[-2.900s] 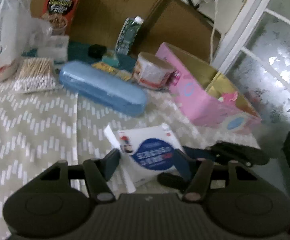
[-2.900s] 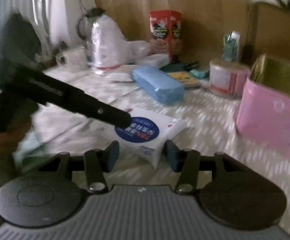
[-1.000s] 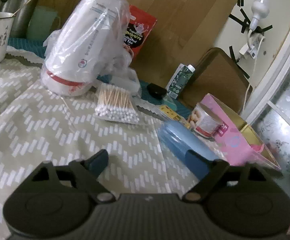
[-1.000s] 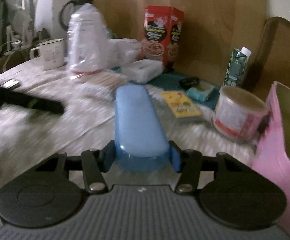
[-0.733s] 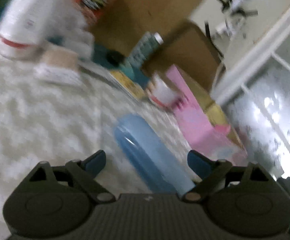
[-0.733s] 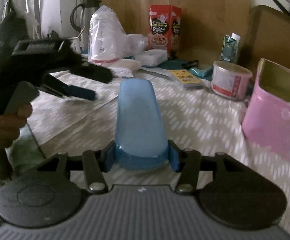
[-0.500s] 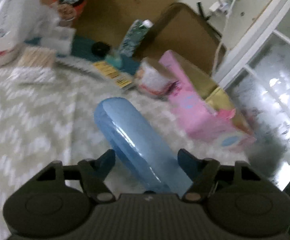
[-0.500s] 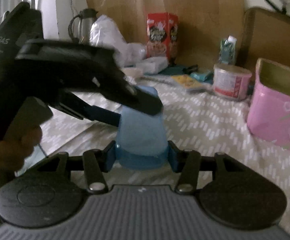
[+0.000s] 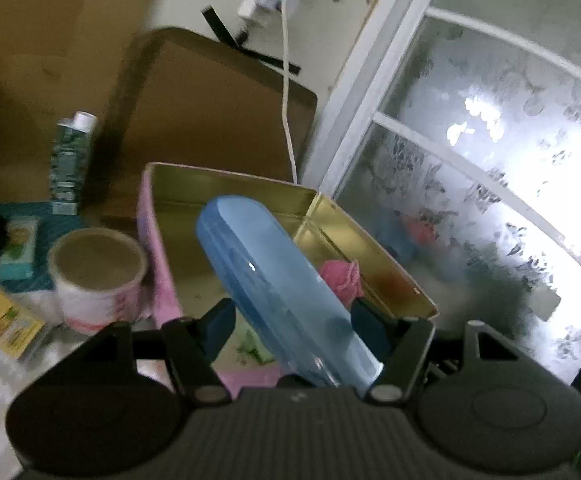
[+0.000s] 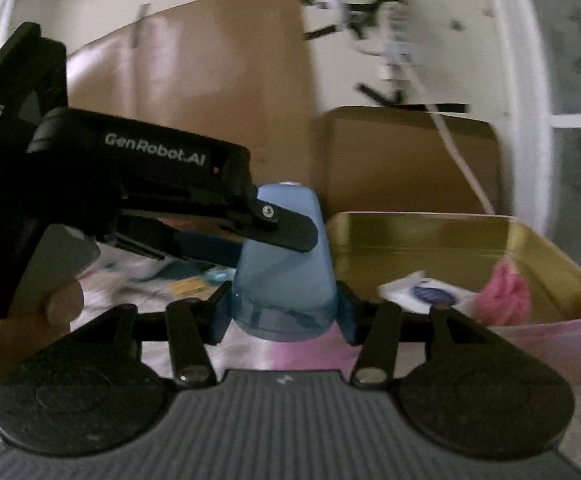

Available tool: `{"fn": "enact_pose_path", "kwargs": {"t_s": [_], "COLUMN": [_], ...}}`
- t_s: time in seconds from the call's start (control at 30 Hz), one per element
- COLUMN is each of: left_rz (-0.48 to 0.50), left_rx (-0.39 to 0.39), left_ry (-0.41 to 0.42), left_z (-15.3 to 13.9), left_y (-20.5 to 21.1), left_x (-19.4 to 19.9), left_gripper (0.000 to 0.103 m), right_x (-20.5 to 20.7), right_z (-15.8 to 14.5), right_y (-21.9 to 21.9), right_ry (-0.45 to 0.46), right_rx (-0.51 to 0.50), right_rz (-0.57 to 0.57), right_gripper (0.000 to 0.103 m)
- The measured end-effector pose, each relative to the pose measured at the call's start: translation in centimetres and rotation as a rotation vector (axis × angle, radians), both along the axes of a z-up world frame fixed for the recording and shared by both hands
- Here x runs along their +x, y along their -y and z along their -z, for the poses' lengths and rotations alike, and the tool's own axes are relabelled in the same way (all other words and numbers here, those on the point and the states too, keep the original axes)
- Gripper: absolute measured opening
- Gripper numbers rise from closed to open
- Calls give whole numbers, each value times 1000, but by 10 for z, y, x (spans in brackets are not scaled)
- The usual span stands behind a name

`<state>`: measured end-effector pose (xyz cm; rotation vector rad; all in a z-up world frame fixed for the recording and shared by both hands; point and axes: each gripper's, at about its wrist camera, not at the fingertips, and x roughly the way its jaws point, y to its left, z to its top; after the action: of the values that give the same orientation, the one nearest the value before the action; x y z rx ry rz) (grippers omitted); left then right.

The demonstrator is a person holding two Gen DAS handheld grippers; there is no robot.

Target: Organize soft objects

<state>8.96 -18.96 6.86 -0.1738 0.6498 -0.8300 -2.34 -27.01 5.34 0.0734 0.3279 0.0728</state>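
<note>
Currently the pink tin (image 9: 158, 264), open and gold-lined, stands at the counter's far corner by the window. The blue case (image 9: 278, 292) hangs tilted over its near rim, pinched at one end by the right claw (image 10: 284, 316) and across its middle by the left claw (image 9: 292, 322). Step judged: carrying it in. Next: lower, then release both. The tin floor is mostly hidden; the white packet (image 10: 422, 294) and pink cloth (image 10: 502, 296) inside are blurred.
</note>
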Motion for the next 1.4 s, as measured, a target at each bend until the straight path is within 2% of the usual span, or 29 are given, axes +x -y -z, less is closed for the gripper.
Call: {"fn": "enact_pose_path", "kwargs": {"t_s": [0.13, 0.23, 0.33, 0.47, 0.53, 0.6, 0.7, 0.83, 0.87, 0.93, 1.03, 1.07, 1.23, 1.27, 1.4], "left_rz": [0, -15, -2, -19, -74, -169, -305, -501, -528, -562, -567, -570, -553, -552, -550], "left_rx": [44, 78, 62, 22, 12, 46, 71, 203, 223, 235, 147, 140, 112, 102, 45], "left_ry": [-14, -23, 1, 43, 47, 39, -16, 0, 8, 5, -7, -6, 15, 19, 13], "left_z": [11, 18, 15, 13, 18, 28, 46, 63, 66, 71, 72, 72, 70, 70, 72], "left_y": [28, 32, 13, -42, -78, -114, -167, -219, -229, -243, -257, -258, -257, -258, -265], "left_x": [19, 24, 10, -17, -27, -34, -38, -42, -43, -43, -44, -44, -50, -52, -51], "left_gripper": [64, 63, 63, 67, 68, 68, 68, 68, 68, 68, 72, 72, 72, 73, 73], "right_x": [26, 49, 52, 35, 25, 21, 18, 28, 33, 47, 70, 80, 157, 175, 256], "right_z": [10, 21, 22, 19, 17, 16, 11, 9, 10, 12, 11, 10, -2, -2, 4], "right_y": [23, 22, 18, 10, 3, -6, -26, -56, -63, -77, -94, -97, -110, -115, -127], "right_ry": [-32, -63, -54, 12, 46, 64, 72, 28, 6, -42, -97, -115, -187, -203, -325], "right_rx": [2, -17, -32, -31, -37, -45, -60, -66, -70, -78, -76, -64, -7, -14, -10], "right_rz": [74, 132, 165, 146, 130, 93, 4, -130, -165, -222, -275, -287, -252, -229, -72], "right_gripper": [55, 56, 58, 57, 58, 57, 57, 54, 49, 47, 47, 47, 48, 50, 70]}}
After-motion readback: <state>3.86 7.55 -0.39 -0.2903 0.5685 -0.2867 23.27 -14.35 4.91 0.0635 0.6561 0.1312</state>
